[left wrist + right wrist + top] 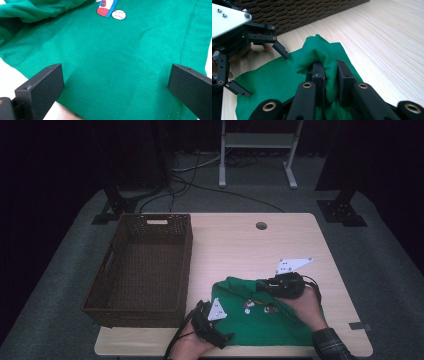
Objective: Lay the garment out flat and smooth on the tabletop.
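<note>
A green shirt (265, 315) is lying spread on the desk (240, 240), toward the 5 o'clock part of the high view, with a small printed picture (257, 306) showing on its middle. The right gripper (329, 72) is pinching a raised fold of the fabric at the shirt's 12 o'clock edge, its jaws narrow with the cloth bunching between them. The left gripper (115, 82) is standing over the shirt's 9 o'clock edge, its jaws spread wide with flat cloth between them and nothing gripped. A brown woven basket (142, 265) is sitting at the shirt's 10 o'clock, just beside it.
</note>
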The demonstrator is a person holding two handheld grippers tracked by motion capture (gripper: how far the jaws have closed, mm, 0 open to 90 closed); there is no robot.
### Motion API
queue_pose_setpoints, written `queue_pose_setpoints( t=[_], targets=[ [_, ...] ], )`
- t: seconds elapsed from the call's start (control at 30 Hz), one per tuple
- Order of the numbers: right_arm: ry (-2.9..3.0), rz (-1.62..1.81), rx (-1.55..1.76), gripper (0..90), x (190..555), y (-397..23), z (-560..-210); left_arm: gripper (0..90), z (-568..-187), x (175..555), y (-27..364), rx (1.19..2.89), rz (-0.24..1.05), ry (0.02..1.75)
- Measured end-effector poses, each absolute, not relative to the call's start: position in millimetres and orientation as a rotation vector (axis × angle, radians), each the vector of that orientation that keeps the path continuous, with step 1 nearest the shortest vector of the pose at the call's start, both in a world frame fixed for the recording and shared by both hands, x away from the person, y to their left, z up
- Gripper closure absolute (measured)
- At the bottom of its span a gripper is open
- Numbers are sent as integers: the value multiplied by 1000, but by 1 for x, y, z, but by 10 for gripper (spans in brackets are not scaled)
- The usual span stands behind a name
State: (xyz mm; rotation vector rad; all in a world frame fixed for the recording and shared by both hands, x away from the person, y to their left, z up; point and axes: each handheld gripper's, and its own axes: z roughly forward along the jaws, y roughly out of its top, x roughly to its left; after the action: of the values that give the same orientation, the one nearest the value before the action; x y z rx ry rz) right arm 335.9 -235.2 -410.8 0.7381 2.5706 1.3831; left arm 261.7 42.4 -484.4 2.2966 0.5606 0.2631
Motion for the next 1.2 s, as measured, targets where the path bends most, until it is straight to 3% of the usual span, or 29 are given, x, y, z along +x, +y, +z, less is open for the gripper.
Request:
queue_pose_setpoints(
  t=[1.2],
  targets=[
    [2556,1336,782,805,359,-239,-402,0,-484,262,42,2295,263,564]
  ],
)
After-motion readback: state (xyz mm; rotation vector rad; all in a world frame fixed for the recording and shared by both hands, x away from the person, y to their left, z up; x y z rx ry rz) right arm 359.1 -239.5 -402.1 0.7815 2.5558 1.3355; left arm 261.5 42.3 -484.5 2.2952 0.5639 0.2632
